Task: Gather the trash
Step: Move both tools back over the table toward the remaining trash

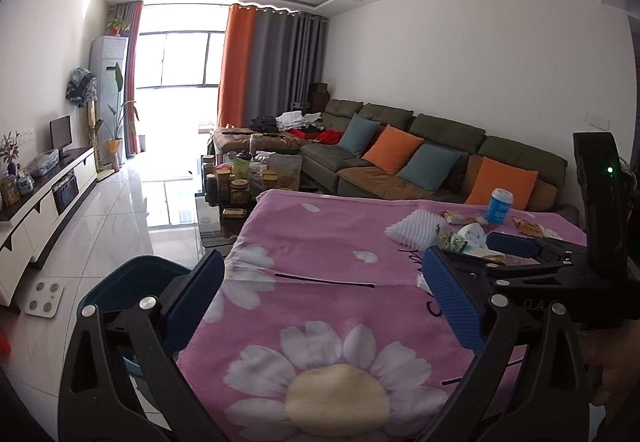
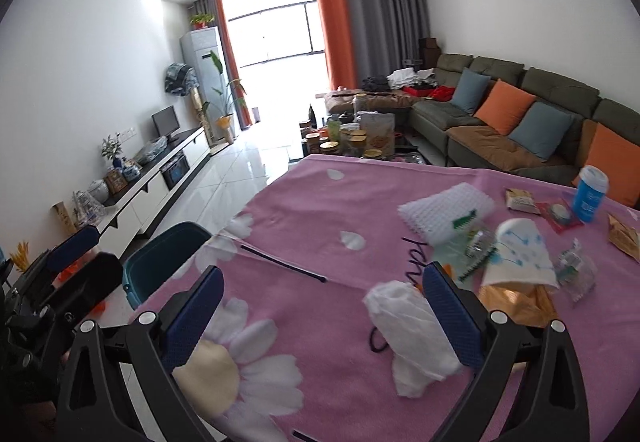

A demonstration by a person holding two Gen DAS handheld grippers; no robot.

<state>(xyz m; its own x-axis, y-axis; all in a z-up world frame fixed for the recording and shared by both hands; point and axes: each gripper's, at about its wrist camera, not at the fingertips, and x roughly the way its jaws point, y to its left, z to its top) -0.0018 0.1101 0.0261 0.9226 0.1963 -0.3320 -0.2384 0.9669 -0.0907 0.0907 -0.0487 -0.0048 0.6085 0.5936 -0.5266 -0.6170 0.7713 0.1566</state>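
left wrist: low over pink blanket, facing window | right wrist: same (shared sofa)

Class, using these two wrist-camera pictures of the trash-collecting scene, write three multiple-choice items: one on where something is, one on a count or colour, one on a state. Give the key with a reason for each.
1. Where is the teal bin?
A. On the sofa
B. On the floor beside the table's left edge
C. On the TV cabinet

2. How many orange cushions lie on the sofa?
A. One
B. Two
C. Four

3. What state is the right gripper in?
A. Open, holding nothing
B. Shut on the blue cup
C. Shut on the white tissue

Key:
1 B, the bin stands low, next to the pink blanket.
2 B, two orange cushions alternate with two blue ones.
3 A, its jaws stand wide apart, with the white tissue lying loose on the blanket and the blue cup standing far off.
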